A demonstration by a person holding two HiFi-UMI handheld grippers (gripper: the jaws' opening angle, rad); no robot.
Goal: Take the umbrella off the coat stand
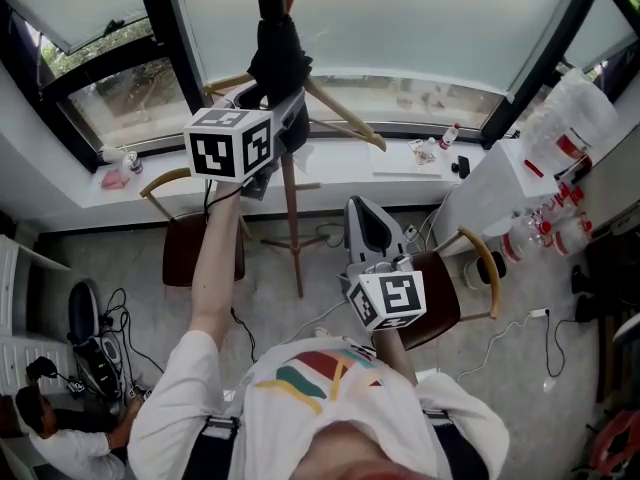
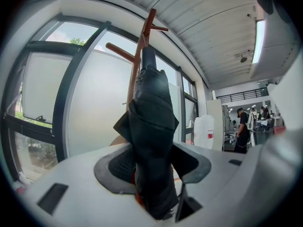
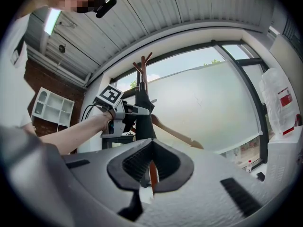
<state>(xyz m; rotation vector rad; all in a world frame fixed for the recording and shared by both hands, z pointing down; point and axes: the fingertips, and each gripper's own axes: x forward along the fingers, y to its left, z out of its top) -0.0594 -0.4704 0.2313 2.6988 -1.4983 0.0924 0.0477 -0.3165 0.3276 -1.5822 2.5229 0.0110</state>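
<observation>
Pinching the folded black umbrella (image 2: 150, 108), the left gripper (image 2: 152, 178) risks toppling the coat stand (image 1: 293, 228) if the umbrella snags; the right gripper (image 3: 149, 169), jaws pressed together and empty, steadies nothing.

The left arm stretches up and forward, its left hand-held gripper (image 1: 286, 118) clamped on a folded black umbrella (image 1: 278, 53), while the right hand-held gripper (image 1: 365, 223) sits low near the chest, jaws together.

tall frosted windows (image 1: 400, 28) in dark frames above a white sill (image 1: 340, 168). grey floor (image 1: 120, 258) below, strewn with cables (image 1: 115, 306). two wooden chairs (image 1: 180, 253), white shelves (image 1: 15, 298) at left. ribbed ceiling (image 3: 156, 13) overhead, lit strip light (image 2: 258, 39), brick wall (image 3: 40, 75).
</observation>
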